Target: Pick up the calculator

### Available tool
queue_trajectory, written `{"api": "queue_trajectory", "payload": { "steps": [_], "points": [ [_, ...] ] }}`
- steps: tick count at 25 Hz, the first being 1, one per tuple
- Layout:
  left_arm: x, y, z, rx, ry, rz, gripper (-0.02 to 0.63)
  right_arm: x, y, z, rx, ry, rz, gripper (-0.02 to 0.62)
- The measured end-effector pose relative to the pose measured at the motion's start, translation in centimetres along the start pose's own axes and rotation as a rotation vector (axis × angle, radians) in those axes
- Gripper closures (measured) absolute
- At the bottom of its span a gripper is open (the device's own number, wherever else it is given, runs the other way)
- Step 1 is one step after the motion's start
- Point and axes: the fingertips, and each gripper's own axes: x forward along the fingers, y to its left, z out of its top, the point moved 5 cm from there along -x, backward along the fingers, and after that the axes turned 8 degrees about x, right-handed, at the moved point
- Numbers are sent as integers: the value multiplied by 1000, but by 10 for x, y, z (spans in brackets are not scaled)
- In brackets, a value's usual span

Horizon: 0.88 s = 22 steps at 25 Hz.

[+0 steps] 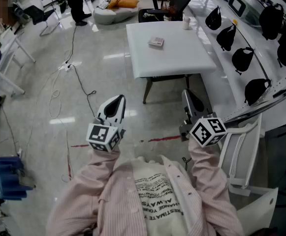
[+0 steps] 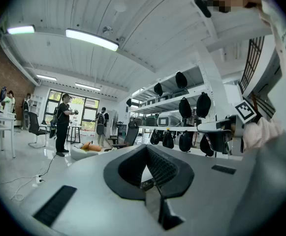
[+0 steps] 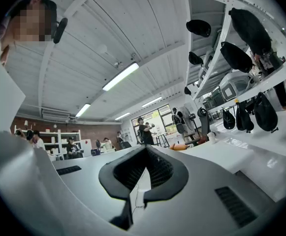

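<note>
Approach step: calculator [image 1: 156,42] upper centre on white table [image 1: 192,58], well apart from the grippers. Left gripper [image 1: 114,104], right gripper [image 1: 192,102] pressed together, empty. Next: close in, spread one.

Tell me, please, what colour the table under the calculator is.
The table is white, clearest in the head view.

From the head we look steeply down past the left gripper [image 1: 114,104] and the right gripper [image 1: 191,102] to the floor [image 1: 83,58] and the white worktop [image 1: 182,58] ahead. Each gripper camera sits close behind its own jaws and faces level into the room; all three views share the shelving [image 1: 284,86] along the right side.
</note>
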Motion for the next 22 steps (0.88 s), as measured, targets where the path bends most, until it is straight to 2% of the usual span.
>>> {"api": "queue_trajectory", "payload": {
  "steps": [14, 17, 22],
  "points": [
    [-1, -29, -9, 2, 14, -17, 604, -19, -19, -7, 37, 40, -11, 590],
    [-2, -38, -12, -3, 18, -21, 604, -25, -26, -9, 53, 49, -22, 518],
    [-4, -52, -17, -10, 22, -27, 604, -33, -34, -13, 81, 57, -23, 463]
  ]
}}
